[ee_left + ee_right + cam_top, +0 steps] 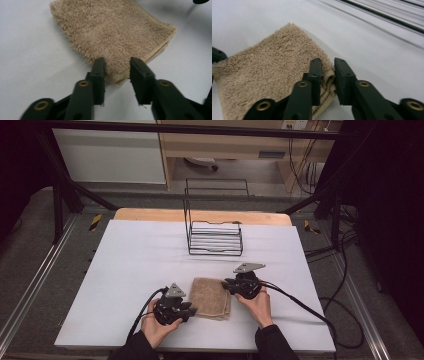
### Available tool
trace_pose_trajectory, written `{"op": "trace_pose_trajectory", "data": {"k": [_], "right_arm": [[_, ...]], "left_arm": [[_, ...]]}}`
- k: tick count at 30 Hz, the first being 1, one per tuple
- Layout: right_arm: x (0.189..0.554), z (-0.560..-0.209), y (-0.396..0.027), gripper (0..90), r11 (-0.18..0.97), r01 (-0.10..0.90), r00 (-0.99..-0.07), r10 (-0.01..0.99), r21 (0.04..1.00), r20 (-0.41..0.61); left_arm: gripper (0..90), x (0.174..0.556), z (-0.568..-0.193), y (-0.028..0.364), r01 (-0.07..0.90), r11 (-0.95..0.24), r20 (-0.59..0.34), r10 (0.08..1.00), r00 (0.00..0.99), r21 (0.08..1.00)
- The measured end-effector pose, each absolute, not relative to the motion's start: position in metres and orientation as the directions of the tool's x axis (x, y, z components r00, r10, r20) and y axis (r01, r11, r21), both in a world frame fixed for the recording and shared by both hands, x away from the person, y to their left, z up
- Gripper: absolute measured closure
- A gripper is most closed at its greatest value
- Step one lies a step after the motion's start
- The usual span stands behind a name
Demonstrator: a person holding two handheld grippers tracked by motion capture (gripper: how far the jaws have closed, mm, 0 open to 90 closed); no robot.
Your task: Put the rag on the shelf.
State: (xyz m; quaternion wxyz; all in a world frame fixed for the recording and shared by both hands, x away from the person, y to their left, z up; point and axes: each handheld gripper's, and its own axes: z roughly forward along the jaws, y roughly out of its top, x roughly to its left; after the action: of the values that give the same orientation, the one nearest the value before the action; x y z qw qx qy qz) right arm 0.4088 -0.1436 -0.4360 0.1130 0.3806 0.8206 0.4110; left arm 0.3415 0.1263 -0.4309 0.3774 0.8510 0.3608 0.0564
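The folded brown towel (211, 297) was found lying flat on the white counter (135, 265) between the left tool (117, 67) and the right tool (327, 72), each parted around a corner but not clenched, so lifting was judged still undone.

- We see open worktop (130, 265) to the left and right of the folded towel (211, 298).
- A wire rack (215, 237) stands at the far middle, well apart from the towel, with bare surface between.
- Both tools flank the towel, the left tool (189, 310) and the right tool (226, 284) at its edges.
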Motion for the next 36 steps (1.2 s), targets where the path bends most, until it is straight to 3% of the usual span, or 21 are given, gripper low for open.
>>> {"op": "trace_pose_trajectory", "data": {"k": [3, 10, 15, 24, 36], "right_arm": [[0.404, -0.430, -0.151, 63.2, 0.338, 0.538, -0.672, 0.725, 0.772, 0.151], [0.395, -0.427, -0.175, 35.3, 0.297, 0.534, -0.634, 0.760, 0.791, 0.143], [0.390, -0.431, -0.189, 21.3, 0.288, 0.565, -0.608, 0.779, 0.773, 0.155], [0.384, -0.437, -0.203, 9.0, 0.261, 0.603, -0.590, 0.782, 0.754, 0.201], [0.378, -0.443, -0.202, 5.6, 0.267, 0.604, -0.602, 0.770, 0.751, 0.210]], "left_arm": [[48.4, 0.347, -0.426, 0.130, 0.553, -0.462, -0.155, 0.653, 0.741, 0.694], [20.3, 0.368, -0.420, 0.136, 0.557, -0.455, -0.165, 0.654, 0.739, 0.695], [11.9, 0.380, -0.422, 0.135, 0.541, -0.468, -0.129, 0.661, 0.739, 0.699], [13.1, 0.408, -0.422, 0.130, 0.559, -0.448, -0.118, 0.698, 0.707, 0.697], [25.9, 0.435, -0.435, 0.123, 0.595, -0.412, -0.120, 0.745, 0.656, 0.690]]}}
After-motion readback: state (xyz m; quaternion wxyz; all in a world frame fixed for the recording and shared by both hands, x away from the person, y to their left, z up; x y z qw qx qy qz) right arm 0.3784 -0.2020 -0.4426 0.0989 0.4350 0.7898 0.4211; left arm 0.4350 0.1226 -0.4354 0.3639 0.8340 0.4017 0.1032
